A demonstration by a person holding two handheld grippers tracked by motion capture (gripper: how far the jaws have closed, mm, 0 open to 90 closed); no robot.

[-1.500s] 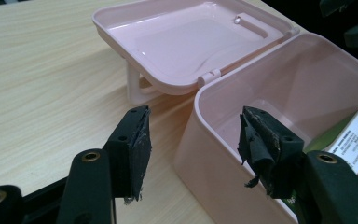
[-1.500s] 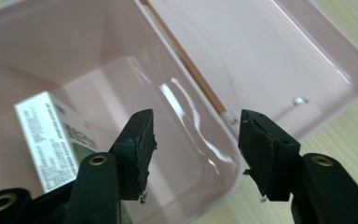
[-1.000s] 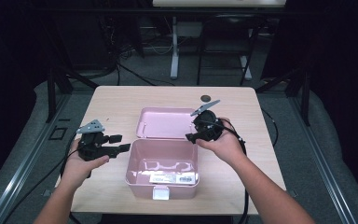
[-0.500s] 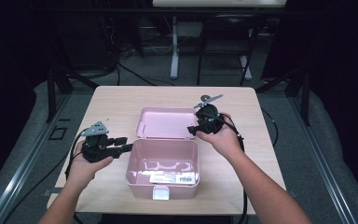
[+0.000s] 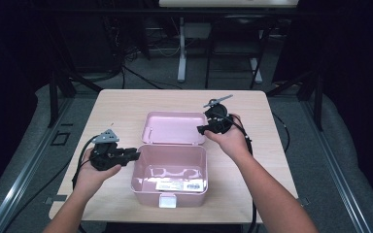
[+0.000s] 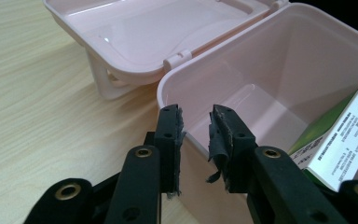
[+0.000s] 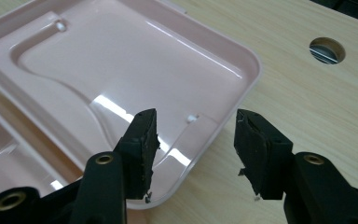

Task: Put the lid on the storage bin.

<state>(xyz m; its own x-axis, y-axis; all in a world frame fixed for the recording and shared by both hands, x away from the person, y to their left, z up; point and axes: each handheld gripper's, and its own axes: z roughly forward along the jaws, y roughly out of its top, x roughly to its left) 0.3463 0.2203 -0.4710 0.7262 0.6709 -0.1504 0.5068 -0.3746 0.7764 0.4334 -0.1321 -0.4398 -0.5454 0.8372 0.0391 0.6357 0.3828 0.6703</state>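
An open pink plastic box (image 5: 141,167) stands on the table, its lid (image 5: 174,127) lying flat behind it. A white and green carton (image 6: 345,140) lies inside. My left gripper (image 5: 135,155) is at the box's left wall. In the left gripper view its jaws (image 6: 196,133) straddle the rim (image 6: 168,84), one outside and one inside. They have just been closing, and a gap still shows between the pads. My right gripper (image 5: 200,130) is at the lid's right front corner. Its jaws (image 7: 193,140) stand open, one over the lid (image 7: 121,70) and one over the bare table.
The wooden table (image 5: 121,104) has a round cable hole (image 7: 327,50) behind the lid. Dark floor, cables and stand legs surround the table. The box's latch tab (image 5: 167,200) points to the table's near edge.
The left gripper's jaws have narrowed around the box's left wall. The right hand has shifted a little farther back beside the lid's corner.
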